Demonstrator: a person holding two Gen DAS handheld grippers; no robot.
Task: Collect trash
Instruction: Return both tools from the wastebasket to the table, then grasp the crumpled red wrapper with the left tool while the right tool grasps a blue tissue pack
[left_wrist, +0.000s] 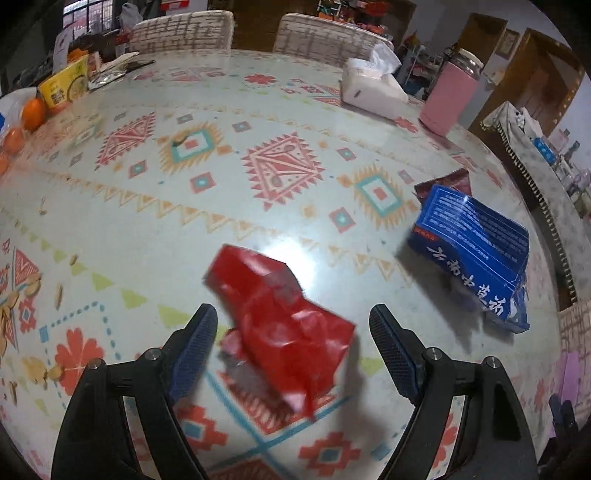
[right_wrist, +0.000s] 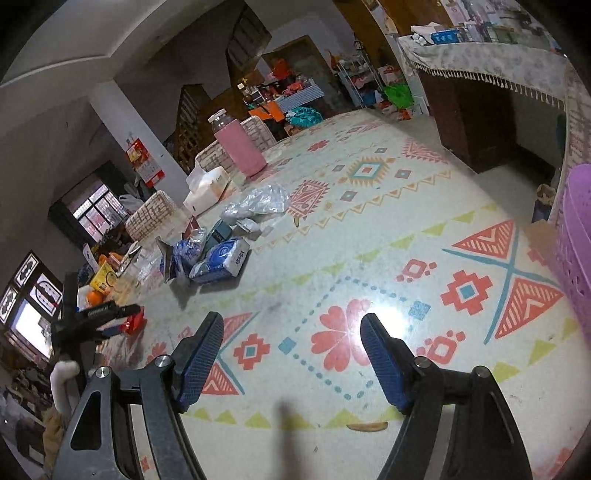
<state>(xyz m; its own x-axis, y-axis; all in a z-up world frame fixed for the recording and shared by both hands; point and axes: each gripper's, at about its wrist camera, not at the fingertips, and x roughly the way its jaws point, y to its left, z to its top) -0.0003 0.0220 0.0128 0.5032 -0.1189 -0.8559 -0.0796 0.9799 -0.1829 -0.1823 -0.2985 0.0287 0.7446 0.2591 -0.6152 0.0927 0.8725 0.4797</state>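
A crumpled red wrapper (left_wrist: 280, 325) lies on the patterned tablecloth (left_wrist: 221, 206), between the fingers of my left gripper (left_wrist: 291, 314). The jaws stand wide and neither pad touches it. A blue printed packet (left_wrist: 476, 251) sits to its right, over a dark red wrapper (left_wrist: 450, 182). My right gripper (right_wrist: 292, 319) is open above bare cloth with nothing between its fingers. In the right wrist view the left gripper (right_wrist: 122, 317) shows at the far left by the red wrapper (right_wrist: 135, 323). Farther back lie a blue tissue pack (right_wrist: 221, 260) and a crumpled clear bag (right_wrist: 258, 203).
A purple perforated basket (right_wrist: 576, 251) stands at the table's right edge. A pink sleeved jar (right_wrist: 240, 147), a white tissue box (right_wrist: 207, 192), oranges (left_wrist: 33, 112) and a yellow box (left_wrist: 66, 86) stand at the back. Nut shells (left_wrist: 22, 291) litter the left; a peel scrap (right_wrist: 367, 426) lies near.
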